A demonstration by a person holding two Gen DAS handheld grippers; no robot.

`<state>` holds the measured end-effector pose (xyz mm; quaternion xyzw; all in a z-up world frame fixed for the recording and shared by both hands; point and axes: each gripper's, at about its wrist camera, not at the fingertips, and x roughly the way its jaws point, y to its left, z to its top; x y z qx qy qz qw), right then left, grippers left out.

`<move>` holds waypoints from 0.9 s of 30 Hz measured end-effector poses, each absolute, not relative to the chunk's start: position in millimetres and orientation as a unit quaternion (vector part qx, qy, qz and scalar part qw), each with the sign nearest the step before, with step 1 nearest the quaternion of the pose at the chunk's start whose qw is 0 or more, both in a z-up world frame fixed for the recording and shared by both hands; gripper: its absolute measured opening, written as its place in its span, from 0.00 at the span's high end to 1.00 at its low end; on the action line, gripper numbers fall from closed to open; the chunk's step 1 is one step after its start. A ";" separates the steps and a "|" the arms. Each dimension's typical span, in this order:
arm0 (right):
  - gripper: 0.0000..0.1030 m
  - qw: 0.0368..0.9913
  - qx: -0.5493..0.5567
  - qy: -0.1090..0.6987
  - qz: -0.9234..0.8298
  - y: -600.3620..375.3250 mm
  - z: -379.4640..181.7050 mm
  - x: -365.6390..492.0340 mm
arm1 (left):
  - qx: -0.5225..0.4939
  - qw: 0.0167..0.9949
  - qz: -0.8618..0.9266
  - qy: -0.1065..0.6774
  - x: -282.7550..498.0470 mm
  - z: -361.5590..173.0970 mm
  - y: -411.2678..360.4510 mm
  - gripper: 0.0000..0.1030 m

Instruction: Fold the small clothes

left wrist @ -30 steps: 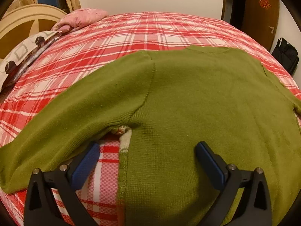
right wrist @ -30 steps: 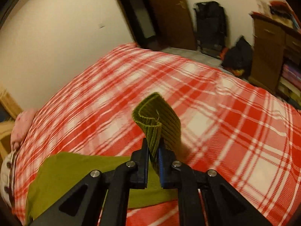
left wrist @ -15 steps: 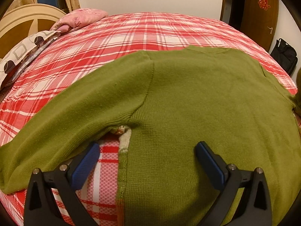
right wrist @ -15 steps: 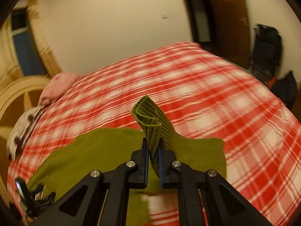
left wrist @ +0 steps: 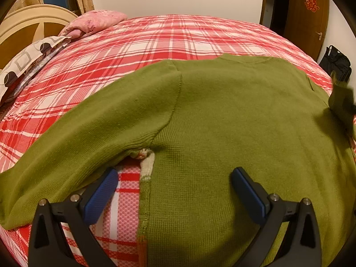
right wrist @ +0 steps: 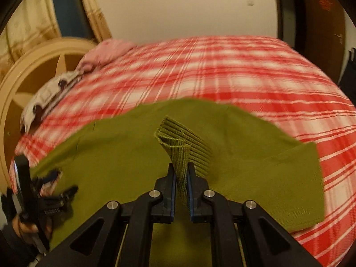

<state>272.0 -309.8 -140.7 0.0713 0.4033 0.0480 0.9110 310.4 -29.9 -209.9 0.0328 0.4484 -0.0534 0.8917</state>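
An olive-green knit sweater lies spread flat on the red plaid bed. Its left sleeve stretches out to the left. My left gripper is open and hovers low over the sweater's lower left side seam. My right gripper is shut on the ribbed cuff of the right sleeve and holds it up over the sweater body. The lifted cuff shows at the right edge of the left wrist view. The left gripper shows at the left edge of the right wrist view.
A pink pillow and a patterned pillow lie at the headboard on the left. A brown door and a black bag stand at the far right. The bed's edge curves below the left gripper.
My right gripper has carried the sleeve cuff from out over the bare bedspread back over the sweater body. The left gripper has stayed in place.
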 end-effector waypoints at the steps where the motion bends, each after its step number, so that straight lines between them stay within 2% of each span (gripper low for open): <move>1: 0.90 0.905 0.074 0.415 0.063 -305.7 -149.3 272.3 | 0.034 0.892 -0.054 0.447 309.8 -208.7 -30.0 0.00; 3: 0.65 0.893 0.074 0.437 0.081 -299.3 -162.1 267.9 | 0.042 0.894 -0.061 0.441 307.3 -204.2 -31.8 0.00; 4: 0.37 0.890 0.076 0.440 0.091 -298.8 -164.5 263.0 | 0.047 0.895 -0.064 0.438 305.8 -200.5 -33.5 0.00; 5: 0.29 0.891 0.079 0.435 0.105 -299.8 -165.1 253.4 | 0.047 0.899 -0.070 0.430 302.7 -194.4 -35.8 0.00; 9: 0.29 0.898 0.086 0.420 0.103 -317.6 -161.5 217.4 | 0.006 0.902 -0.124 0.413 292.3 -172.4 -57.1 0.00; 13: 0.29 0.917 0.090 0.388 0.020 -352.4 -157.9 182.3 | 0.024 0.892 -0.179 0.415 295.2 -162.7 -111.1 0.01; 15: 0.29 0.925 0.097 0.367 -0.013 -367.9 -157.6 168.3 | 0.039 0.886 -0.200 0.415 301.6 -161.7 -142.1 0.08; 17: 0.29 0.931 0.112 0.346 -0.036 -381.4 -159.1 155.1 | 0.048 0.880 -0.214 0.421 310.0 -165.1 -167.4 0.24; 19: 0.29 0.935 0.121 0.329 -0.049 -389.3 -161.8 145.7 | 0.035 0.866 -0.227 0.445 321.5 -170.9 -188.3 0.33; 27: 0.29 0.939 0.130 0.314 -0.047 -403.0 -170.0 132.3 | -0.009 0.848 -0.228 0.479 344.4 -187.5 -228.4 0.34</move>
